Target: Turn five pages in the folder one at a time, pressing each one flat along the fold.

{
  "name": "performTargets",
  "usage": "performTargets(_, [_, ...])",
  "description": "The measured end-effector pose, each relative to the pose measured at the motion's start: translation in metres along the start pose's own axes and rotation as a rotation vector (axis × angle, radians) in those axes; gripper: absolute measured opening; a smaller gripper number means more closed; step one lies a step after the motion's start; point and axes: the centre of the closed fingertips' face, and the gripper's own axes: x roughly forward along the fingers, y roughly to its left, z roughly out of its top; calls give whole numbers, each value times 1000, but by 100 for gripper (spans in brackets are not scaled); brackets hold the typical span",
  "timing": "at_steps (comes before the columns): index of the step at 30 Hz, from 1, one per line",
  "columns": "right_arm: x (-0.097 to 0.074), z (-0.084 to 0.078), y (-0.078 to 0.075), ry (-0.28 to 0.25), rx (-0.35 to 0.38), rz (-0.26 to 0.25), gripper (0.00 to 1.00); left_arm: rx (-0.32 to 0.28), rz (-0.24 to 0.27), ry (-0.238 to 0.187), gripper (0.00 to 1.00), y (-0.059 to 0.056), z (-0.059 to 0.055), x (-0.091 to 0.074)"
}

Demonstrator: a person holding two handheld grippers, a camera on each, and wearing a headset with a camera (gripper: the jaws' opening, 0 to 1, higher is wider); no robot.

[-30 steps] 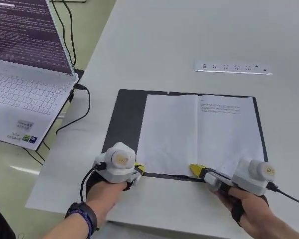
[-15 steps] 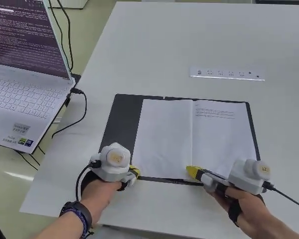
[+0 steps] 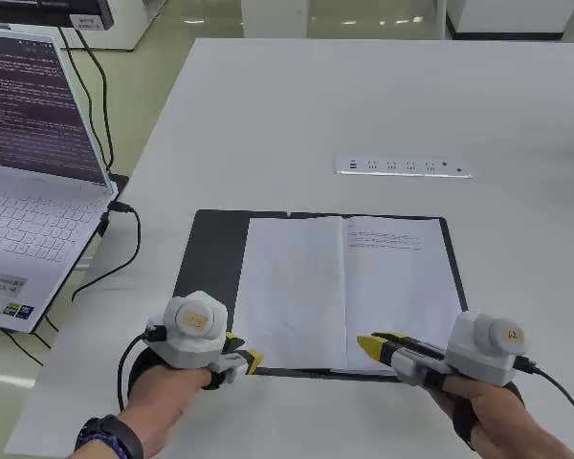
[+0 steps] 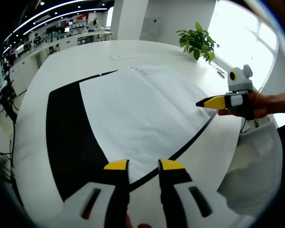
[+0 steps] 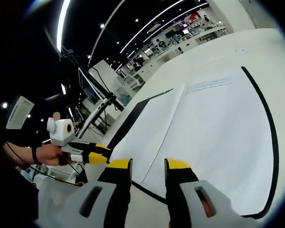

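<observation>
Right gripper (image 3: 366, 342) rightward — folder (image 3: 210, 258) before jaws

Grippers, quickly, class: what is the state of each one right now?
Left gripper: open, holding nothing, at the near edge of the folder.
Right gripper: open, holding nothing, also at the folder's near edge.

Beyond the far edge of the folder (image 3: 210, 258) the table (image 3: 364, 86) lies bare up to the power strip (image 3: 403, 167), and to the folder's right the tabletop is open too. Left of the folder stands the laptop (image 3: 19, 220), its cable (image 3: 137, 234) looping near the cover's left edge. At the folder's near edge the left gripper (image 3: 253, 360) sits by the left corner and the right gripper (image 3: 366, 341) just right of the fold, with bare page between them.
</observation>
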Motion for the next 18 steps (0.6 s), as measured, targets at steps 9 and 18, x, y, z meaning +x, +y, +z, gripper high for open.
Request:
performTargets(9, [-20,9,-4,3,-95,-29,34,55,-15,-31,32,-9,18,-12])
performTargets(18, [-47,24,-5,-17,-167,-60,46,80,-30,-110,40,-16,48,-31])
